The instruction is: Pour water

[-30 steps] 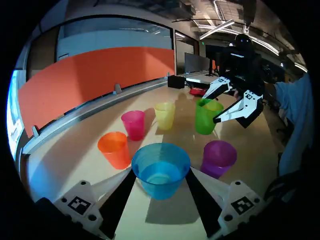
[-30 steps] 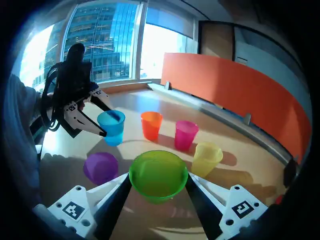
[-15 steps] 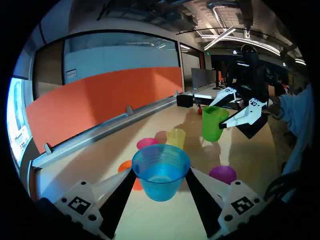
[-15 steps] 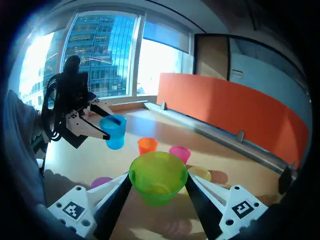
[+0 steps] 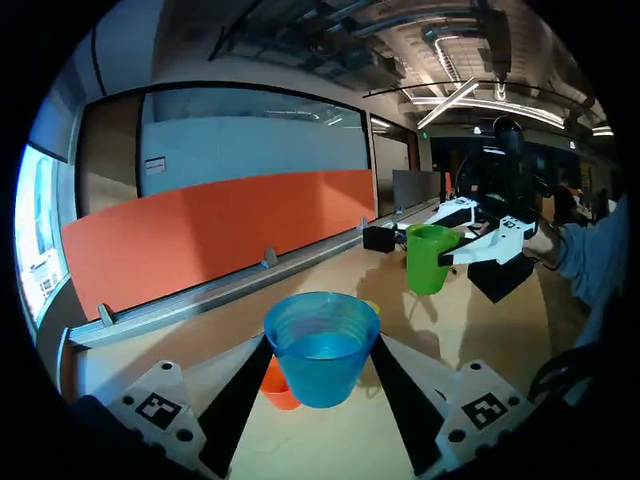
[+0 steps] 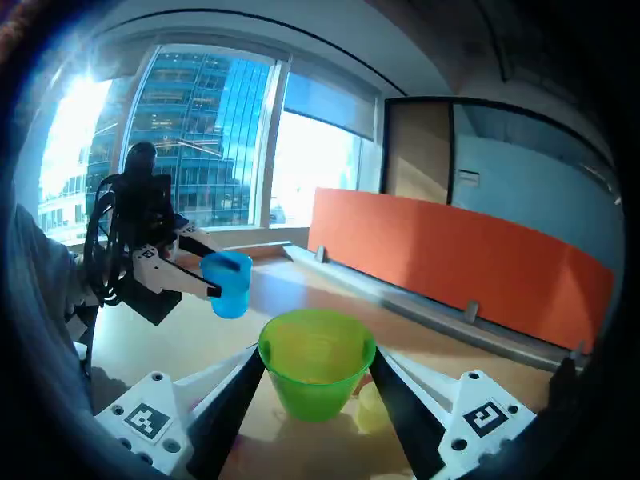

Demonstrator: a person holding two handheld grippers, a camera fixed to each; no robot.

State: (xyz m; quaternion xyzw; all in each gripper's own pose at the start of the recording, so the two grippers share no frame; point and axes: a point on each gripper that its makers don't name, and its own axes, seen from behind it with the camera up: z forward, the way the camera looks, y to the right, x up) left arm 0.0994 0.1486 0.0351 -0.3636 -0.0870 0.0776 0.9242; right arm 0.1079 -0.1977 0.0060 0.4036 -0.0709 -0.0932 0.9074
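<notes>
The left gripper [image 5: 321,344] has its jaws clamped on the blue cup [image 5: 322,382], one finger pressed to each side just below the rim. The cup sits upright between them with water [image 5: 323,347] partway up inside. Below the jaws and a little to their left, an orange cup [image 5: 276,386] stands on the table [image 5: 344,280].

The right gripper [image 6: 318,360] is likewise closed on the green cup [image 6: 318,384], gripped on both sides and upright. It looks empty, though its bottom is hard to read. A yellow cup [image 6: 370,406] peeks out under the right-hand finger.

Both held cups hang in the air, off the table and well apart from one another, so the pour itself is not yet begun. What seems done is the picking up. What is left is bringing the blue rim over the green mouth and tipping.

Both grippers are held roughly level, fingers pointing forward across the table, each facing the other from the side, with a sleeve [image 5: 596,256] behind the right one
</notes>
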